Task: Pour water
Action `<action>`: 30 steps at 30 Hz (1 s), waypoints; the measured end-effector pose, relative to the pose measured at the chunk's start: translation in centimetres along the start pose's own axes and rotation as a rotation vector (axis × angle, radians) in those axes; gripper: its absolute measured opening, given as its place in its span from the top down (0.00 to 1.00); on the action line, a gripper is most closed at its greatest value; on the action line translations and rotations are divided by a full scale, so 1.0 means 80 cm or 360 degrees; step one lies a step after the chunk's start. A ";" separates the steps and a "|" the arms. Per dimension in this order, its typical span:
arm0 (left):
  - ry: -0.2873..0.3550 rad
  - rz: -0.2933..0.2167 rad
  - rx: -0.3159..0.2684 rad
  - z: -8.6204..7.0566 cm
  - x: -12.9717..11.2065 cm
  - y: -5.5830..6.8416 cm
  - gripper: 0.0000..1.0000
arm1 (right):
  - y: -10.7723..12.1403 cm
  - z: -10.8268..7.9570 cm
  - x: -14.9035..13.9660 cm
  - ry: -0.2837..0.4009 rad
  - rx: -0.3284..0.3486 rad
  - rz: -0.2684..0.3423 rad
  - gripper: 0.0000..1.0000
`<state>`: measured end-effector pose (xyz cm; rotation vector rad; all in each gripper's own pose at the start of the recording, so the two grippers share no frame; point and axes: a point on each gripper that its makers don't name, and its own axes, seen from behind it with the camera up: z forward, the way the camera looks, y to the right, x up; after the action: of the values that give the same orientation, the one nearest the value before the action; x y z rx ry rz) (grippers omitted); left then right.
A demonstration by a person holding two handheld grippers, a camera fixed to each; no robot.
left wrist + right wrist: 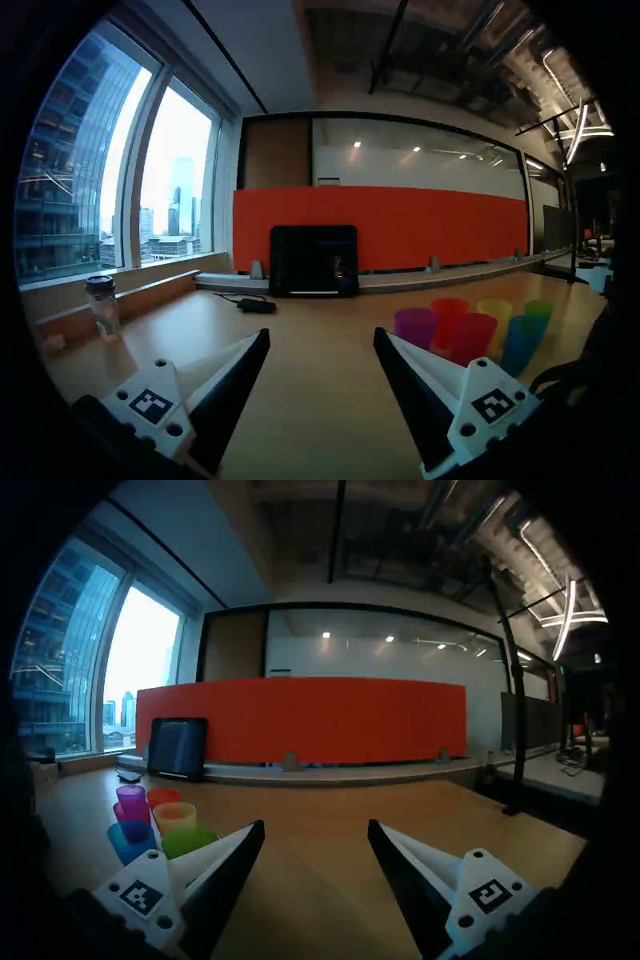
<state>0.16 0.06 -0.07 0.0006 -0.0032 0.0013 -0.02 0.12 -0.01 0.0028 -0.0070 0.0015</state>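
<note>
Wood grain runs under both tools: the table [324, 316] is the only thing between either pair of fingers. The left gripper [320, 352] hovers low over it with its fingers spread wide and nothing held. The right gripper [314, 840] is parted just as wide and just as empty. My reading is that both are kept open and level because no grasp has begun. The pouring has not started.

Just beyond the left gripper's right finger stands a tight cluster of plastic cups [472, 332] in purple, orange, magenta, yellow, teal and green, touching or nearly so. The right gripper view shows the same cluster just past its left finger, so the cups seem to sit between the two tools, within easy reach of either. They stand upright with their mouths up, ready to receive. From this low angle I cannot tell whether any of them holds liquid.

Farther out, well apart from the cups and toward the window [168, 184], a clear bottle [104, 308] with a dark cap stands upright on the table, on the left gripper's side. It is the likeliest source of the water, though whether there is water inside is too small to make out. With the cap on, it would need opening before any pour. A dark tablet [314, 260] leans at the table's far edge, clear of all this.
</note>
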 end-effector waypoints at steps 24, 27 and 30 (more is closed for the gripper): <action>-0.0088 -0.0027 -0.0113 0.031 0.112 0.018 0.04 | 0.003 0.015 0.122 -0.0098 0.0130 -0.0017 0.00; -0.0073 -0.0037 -0.0136 0.036 0.143 0.021 0.04 | 0.003 0.017 0.145 -0.0089 0.0143 -0.0026 0.00; -0.0046 -0.0036 -0.0164 0.040 0.178 0.025 0.04 | 0.003 0.018 0.168 -0.0090 0.0159 -0.0008 0.00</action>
<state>14.38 2.06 3.20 -0.1023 -0.0321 -0.0214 13.43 0.37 1.57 0.1027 -0.0637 -0.0034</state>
